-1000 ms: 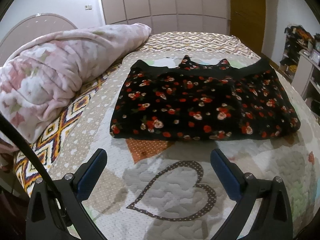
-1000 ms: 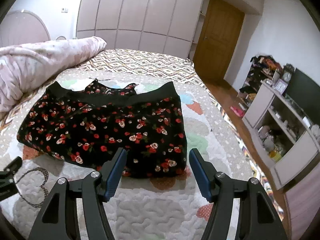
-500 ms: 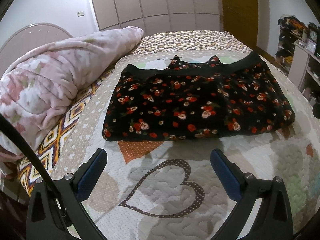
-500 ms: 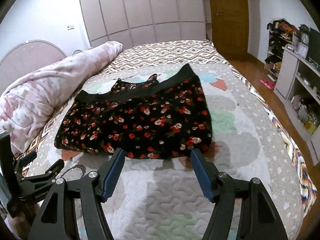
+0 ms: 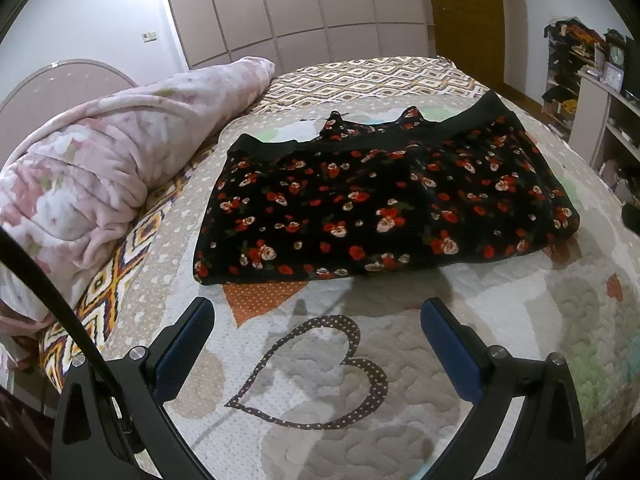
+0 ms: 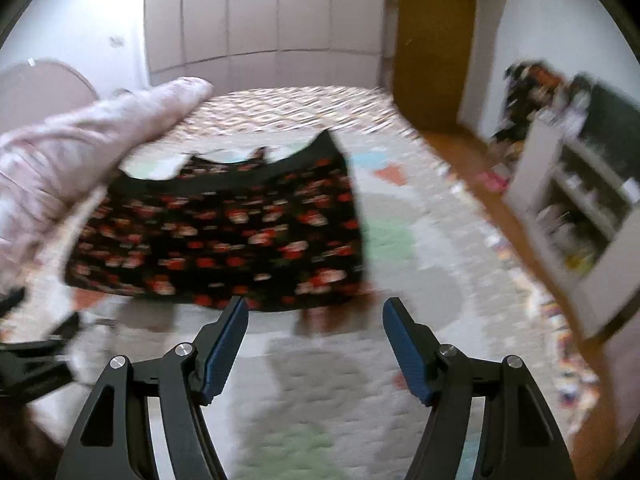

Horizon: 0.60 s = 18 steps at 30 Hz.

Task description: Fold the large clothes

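Note:
A black garment with red and white flowers lies folded flat on the quilted bed cover. It also shows, blurred, in the right wrist view. My left gripper is open and empty, held back from the garment's near edge over a dotted heart pattern. My right gripper is open and empty, just short of the garment's near right corner. The left gripper's black frame shows at the left edge of the right wrist view.
A rolled pink floral blanket lies along the bed's left side. White wardrobes and a wooden door stand behind. Shelves with clutter stand right of the bed, across a wooden floor.
Both grippers have drawn back from the garment and stay open. The right wrist view has swung and is now motion-blurred. The garment has not moved.

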### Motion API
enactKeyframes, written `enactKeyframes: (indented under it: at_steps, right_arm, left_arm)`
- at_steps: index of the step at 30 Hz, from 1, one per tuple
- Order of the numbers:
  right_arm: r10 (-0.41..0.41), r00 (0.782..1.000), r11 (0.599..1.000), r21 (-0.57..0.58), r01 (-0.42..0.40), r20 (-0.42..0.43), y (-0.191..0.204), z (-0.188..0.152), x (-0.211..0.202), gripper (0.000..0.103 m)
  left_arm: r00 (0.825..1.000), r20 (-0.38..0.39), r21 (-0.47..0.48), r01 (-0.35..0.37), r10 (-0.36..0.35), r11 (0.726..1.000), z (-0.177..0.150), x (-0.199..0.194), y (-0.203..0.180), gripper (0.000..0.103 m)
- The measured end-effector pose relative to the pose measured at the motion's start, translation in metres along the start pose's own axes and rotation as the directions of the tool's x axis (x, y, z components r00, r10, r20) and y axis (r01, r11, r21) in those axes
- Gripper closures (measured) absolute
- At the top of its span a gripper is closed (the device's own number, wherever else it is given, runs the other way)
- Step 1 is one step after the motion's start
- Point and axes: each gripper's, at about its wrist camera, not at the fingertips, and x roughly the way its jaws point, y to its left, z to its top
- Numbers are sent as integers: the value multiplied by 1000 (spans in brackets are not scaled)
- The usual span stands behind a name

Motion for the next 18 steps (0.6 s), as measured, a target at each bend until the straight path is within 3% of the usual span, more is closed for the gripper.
enactKeyframes:
  at_steps: [4, 9, 18]
  right_arm:
    - [-92, 994, 995, -23, 94, 65, -2, 0, -8, 29]
    - [-142, 980, 987, -61, 151, 139, 5, 0, -18, 26]
    - [-115, 982, 991, -53, 124, 152, 6, 1, -23, 25]
  left_arm:
    - [1000, 1, 0, 0, 0, 1000, 0, -1, -1, 0]
    - [1000, 3, 5, -2, 2, 1000, -1, -2, -1, 0]
    - [1000, 6, 5, -3, 3, 1000, -2, -4, -1, 0]
